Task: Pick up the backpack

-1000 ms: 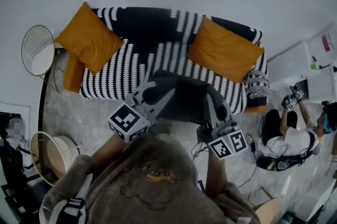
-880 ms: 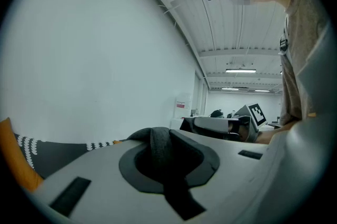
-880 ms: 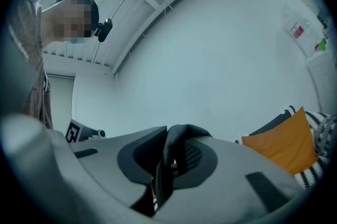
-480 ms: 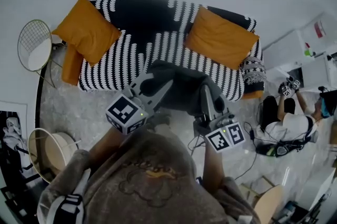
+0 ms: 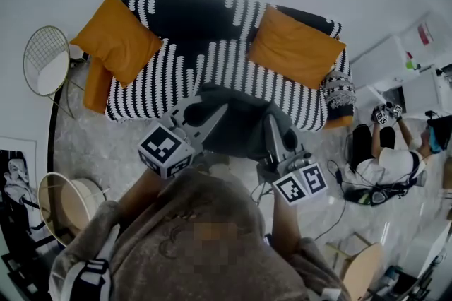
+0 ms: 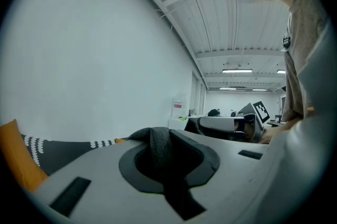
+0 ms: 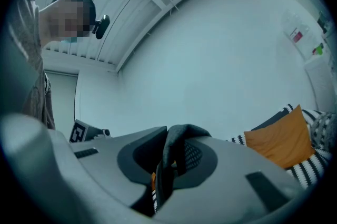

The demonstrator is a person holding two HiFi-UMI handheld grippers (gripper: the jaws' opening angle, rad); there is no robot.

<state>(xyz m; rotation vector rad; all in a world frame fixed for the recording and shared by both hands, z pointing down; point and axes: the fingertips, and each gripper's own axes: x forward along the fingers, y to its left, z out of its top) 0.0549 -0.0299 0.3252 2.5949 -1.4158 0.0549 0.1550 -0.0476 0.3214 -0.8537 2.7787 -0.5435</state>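
Observation:
The dark grey backpack (image 5: 244,128) hangs between my two grippers, just in front of the sofa's front edge. My left gripper (image 5: 212,109) reaches in from the lower left and is shut on a grey strap (image 6: 159,150) of the backpack. On the backpack's other side, my right gripper (image 5: 272,124) is shut on a dark mesh-backed strap (image 7: 178,140). In the left gripper view the left gripper (image 6: 160,139) shows the strap folded over its closed jaws. The right gripper (image 7: 172,148) looks the same in the right gripper view. Most of the bag is hidden in both gripper views.
A black-and-white striped sofa (image 5: 212,66) carries two orange cushions (image 5: 116,38) (image 5: 293,49). A wire side table (image 5: 46,61) and a round basket (image 5: 67,204) stand at the left. At the right, a person (image 5: 385,169) sits on the floor by white cabinets (image 5: 395,66).
Both grippers and the backpack have shifted a little to the left together. The sofa has slid slightly upward in the view. Both grips look unchanged.

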